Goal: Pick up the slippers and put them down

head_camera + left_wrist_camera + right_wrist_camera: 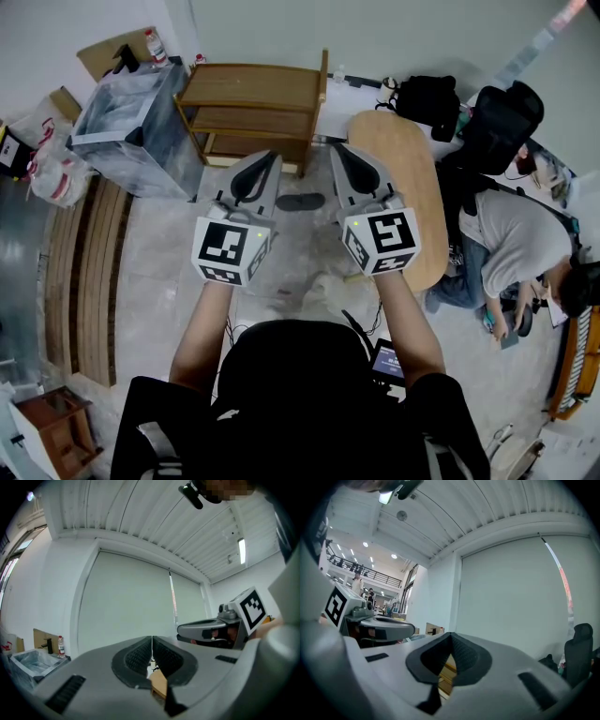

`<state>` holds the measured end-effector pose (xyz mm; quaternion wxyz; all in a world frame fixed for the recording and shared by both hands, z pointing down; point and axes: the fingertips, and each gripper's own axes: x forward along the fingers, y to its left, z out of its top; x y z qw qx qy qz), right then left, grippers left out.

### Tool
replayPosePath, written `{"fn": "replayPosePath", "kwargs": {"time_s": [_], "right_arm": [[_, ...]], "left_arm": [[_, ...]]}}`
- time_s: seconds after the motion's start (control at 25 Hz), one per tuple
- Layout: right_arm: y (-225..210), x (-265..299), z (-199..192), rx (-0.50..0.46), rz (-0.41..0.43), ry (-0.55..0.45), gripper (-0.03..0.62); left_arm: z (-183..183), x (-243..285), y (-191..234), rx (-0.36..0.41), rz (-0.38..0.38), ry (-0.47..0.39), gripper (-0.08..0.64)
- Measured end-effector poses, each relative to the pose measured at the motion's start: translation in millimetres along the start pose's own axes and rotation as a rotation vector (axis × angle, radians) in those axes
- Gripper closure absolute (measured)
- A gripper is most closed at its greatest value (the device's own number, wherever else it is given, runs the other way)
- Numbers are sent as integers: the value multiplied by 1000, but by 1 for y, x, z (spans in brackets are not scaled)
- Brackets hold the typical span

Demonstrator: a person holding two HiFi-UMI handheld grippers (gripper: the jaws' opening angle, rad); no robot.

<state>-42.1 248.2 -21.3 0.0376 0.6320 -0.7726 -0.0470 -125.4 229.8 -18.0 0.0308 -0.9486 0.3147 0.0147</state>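
Dark grey, flat and oval, a slipper (300,201) lies on the pale marbled floor (169,253) just in front of the wooden shelf (248,108); in the head view it shows in the gap between the tips of my two claws. My left claw (268,159) is pinched fully together with nothing between its jaws. My right claw (339,150) is the same, its pads meeting at the tip and empty, and I hold the two side by side, pointing level, beside the rounded wooden tabletop (403,187).
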Motion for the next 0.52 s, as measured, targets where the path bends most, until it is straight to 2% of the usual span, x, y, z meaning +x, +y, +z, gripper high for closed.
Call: {"fn": "replayPosePath", "kwargs": {"time_s": [0.52], "right_arm": [[14, -8, 5, -5, -2, -5, 594]], "left_arm": [[6, -15, -2, 5, -4, -11, 554]]}}
